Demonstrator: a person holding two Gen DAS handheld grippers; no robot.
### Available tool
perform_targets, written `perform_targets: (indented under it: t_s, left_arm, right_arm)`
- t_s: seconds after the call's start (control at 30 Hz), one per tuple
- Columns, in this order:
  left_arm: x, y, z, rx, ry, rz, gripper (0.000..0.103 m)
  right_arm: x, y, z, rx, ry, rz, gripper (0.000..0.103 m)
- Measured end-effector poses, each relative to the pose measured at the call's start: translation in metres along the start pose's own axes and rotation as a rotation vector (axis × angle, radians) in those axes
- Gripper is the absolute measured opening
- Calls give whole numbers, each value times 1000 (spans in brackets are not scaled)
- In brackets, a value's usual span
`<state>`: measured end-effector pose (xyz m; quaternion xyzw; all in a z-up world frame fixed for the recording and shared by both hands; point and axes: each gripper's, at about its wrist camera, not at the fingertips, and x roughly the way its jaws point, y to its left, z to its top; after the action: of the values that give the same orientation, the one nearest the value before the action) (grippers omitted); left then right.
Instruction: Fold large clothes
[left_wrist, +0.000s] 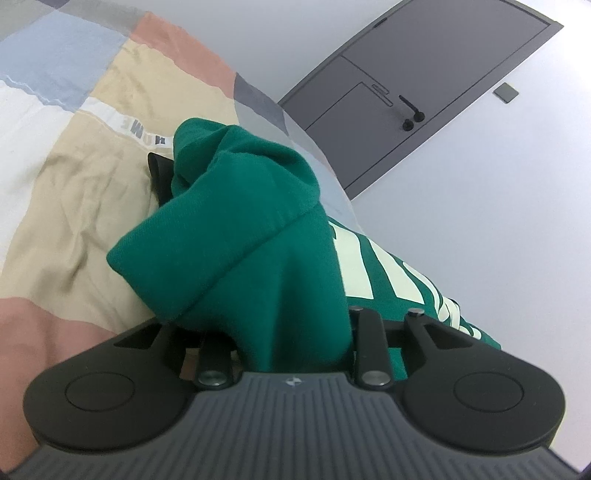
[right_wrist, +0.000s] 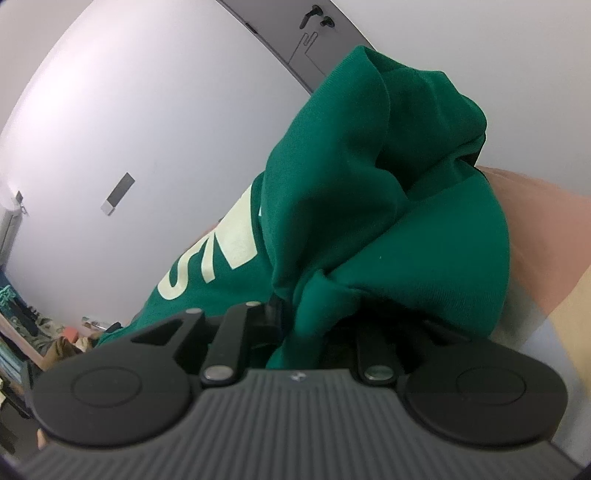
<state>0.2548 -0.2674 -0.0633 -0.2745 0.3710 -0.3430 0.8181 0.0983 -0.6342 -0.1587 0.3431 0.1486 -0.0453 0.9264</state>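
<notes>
Patchwork bedspread (left_wrist: 74, 192), green sweatshirt (left_wrist: 251, 229) bunched between tongs (left_wrist: 236, 184)

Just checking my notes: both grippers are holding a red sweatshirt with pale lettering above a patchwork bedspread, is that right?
Not quite: the sweatshirt is green, not red, as both wrist views show. The rest holds: the left gripper and right gripper each hold its bunched fabric, with pale lettering, above the patchwork bedspread.

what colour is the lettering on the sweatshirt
Pale cream, nearly white, on the green sweatshirt. The lettering shows best in the left wrist view.
</notes>
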Motion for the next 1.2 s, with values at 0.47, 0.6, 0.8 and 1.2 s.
perform_targets:
  t_s: [0.47,0.6,0.8,1.2]
  left_arm:
    - [-98,-64,6,211,35,238,71]
    - [-143,-102,9,283,-14,223,71]
    - [-211,-161,2,419,-75,196,71]
    - [-291,-208,-48,570,-134,183,71]
  right_arm:
    - [-96,43,0,37,-42,-53,52]
    - [-126,93,12,-44,-90,-19,52]
    - [-176,160,22,-159,-151,17,52]
    - [-241,238,-24,-385,-163,-47,52]
